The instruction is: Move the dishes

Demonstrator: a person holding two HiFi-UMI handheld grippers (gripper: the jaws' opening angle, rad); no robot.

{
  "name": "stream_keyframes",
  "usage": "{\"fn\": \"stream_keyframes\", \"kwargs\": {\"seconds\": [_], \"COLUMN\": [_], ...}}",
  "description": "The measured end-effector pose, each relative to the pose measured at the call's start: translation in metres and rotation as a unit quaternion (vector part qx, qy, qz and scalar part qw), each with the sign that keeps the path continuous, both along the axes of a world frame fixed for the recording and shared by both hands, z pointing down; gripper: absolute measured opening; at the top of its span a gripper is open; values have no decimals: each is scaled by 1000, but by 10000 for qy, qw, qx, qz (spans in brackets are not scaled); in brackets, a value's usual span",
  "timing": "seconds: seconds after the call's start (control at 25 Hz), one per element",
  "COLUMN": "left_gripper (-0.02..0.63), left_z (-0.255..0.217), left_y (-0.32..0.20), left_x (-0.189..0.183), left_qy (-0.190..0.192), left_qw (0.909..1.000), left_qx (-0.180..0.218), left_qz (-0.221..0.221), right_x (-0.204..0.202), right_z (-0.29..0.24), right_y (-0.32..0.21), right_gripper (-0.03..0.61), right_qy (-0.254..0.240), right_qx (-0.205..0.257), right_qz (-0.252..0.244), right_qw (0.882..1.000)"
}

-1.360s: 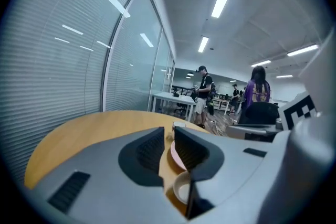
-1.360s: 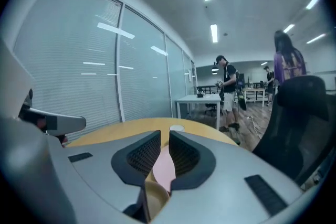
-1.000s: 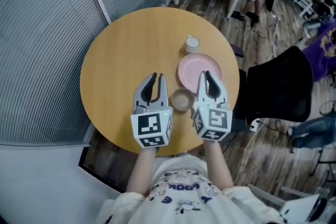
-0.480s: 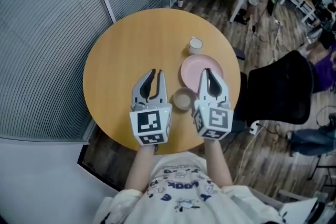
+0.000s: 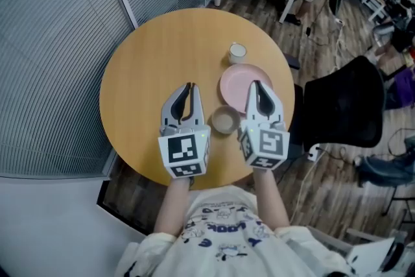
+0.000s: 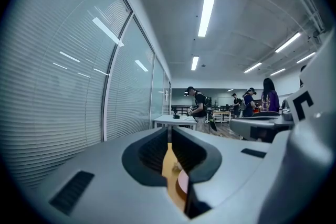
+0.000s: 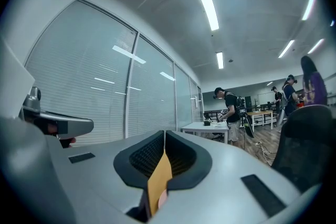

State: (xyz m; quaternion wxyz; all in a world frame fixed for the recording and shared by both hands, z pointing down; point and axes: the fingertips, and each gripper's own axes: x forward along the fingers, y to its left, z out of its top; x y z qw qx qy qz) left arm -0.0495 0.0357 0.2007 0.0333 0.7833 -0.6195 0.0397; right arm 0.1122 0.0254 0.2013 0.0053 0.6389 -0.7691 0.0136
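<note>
Our left gripper (image 5: 188, 87), right gripper (image 5: 257, 85): closed, empty | pink round plate (image 5: 233, 84), small brown bowl (image 5: 224, 121), white cup (image 5: 237, 52): we judge none moved yet.

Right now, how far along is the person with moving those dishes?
Nothing looks done: the pink plate, white cup and tan bowl all sit close together on the round table. Nothing is in hand either; the left gripper and right gripper are shut and empty, flanking the bowl. Every dish is left to move.

Bright, even light from ceiling strips (image 6: 208, 12) at 12 o'clock; fisheye bending, dark corners; near foreground soft.
</note>
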Motion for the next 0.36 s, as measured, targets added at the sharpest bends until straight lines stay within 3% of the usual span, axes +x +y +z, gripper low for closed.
{"fn": "stream_keyframes", "kwargs": {"seconds": [0.36], "left_gripper": [23], "left_z": [-5], "left_y": [-8], "left_x": [-4], "left_qy": [-5], "left_qw": [10000], "left_qx": [26], "left_qz": [17], "right_x": [-4], "right_z": [-8], "right_y": [-7], "right_gripper": [8], "right_qy": [-77], "right_qx": [92], "right_qz": [26], "right_qw": [9999]}}
